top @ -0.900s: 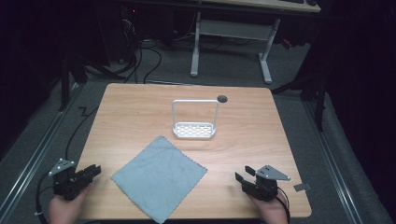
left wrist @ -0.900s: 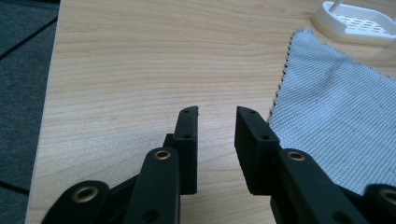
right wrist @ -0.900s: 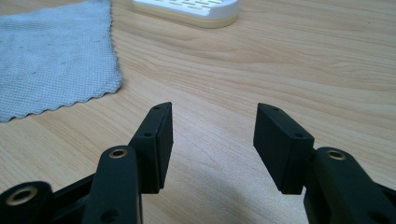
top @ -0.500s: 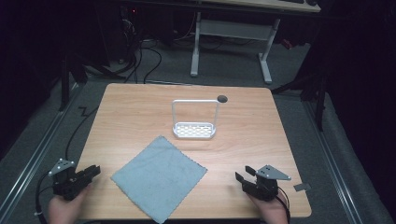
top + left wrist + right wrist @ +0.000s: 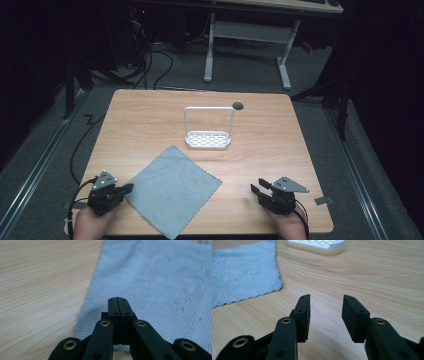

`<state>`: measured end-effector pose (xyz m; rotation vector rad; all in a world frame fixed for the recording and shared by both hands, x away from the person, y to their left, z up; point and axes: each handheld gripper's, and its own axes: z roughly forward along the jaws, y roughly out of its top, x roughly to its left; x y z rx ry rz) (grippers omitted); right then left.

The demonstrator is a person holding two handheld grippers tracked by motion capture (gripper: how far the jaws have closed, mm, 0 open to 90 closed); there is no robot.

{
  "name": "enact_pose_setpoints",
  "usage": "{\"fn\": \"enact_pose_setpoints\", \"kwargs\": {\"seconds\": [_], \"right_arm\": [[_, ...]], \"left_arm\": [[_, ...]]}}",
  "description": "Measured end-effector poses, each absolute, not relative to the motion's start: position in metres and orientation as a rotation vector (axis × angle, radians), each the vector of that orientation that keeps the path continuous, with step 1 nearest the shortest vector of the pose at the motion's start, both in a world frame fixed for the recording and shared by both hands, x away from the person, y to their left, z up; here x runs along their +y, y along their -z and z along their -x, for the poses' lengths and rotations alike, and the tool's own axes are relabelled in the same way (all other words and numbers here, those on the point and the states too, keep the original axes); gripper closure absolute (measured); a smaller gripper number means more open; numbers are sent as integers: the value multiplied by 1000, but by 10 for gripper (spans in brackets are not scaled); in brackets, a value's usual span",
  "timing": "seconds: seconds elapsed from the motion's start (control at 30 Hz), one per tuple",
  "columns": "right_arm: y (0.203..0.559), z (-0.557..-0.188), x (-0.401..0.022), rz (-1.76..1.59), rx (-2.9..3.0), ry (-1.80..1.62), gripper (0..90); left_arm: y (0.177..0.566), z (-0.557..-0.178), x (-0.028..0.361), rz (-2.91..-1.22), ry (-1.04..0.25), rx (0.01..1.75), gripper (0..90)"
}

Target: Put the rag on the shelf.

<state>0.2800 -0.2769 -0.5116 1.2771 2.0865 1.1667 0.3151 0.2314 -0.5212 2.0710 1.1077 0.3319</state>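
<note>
the left claw point(image 5: 121, 189) sits at the near-left corner of the blue-grey cloth point(image 5: 172, 194), its jaws pressed together over the cloth's edge; from its own view the weave runs under the tips, though whether any fabric is caught between them i cannot tell. the right claw point(image 5: 257, 191) hovers over bare bench point(image 5: 280, 140) well right of the cloth, jaws spread wide with nothing between them. farther back stands a white perforated rack with a tall wire handle point(image 5: 208, 129), apart from the cloth.

likely risks: if the left claw lifts with only a sliver of edge, the cloth could slip free; dragged forward, the cloth could bunch or nudge the light rack.

against the earlier pictures, nothing has visibly moved: both claws, cloth and rack lie as before.
</note>
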Motion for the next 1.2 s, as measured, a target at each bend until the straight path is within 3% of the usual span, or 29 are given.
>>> {"fn": "enact_pose_setpoints", "kwargs": {"seconds": [0.33, 0.73, 0.9, 1.2], "right_arm": [[509, -283, -254, -1220, 2142, -1203, 700], [519, -293, -184, -1023, 2387, -1180, 878], [530, -295, -157, -924, 2505, -1088, 900], [530, -295, -165, -946, 2498, -1097, 900]], "left_arm": [[526, -300, 207, -2152, -292, 1022, 900], [527, -279, 159, -2193, -155, 841, 892], [526, -277, 166, -2161, -175, 850, 829], [521, -282, 183, -2056, -242, 934, 638]]}}
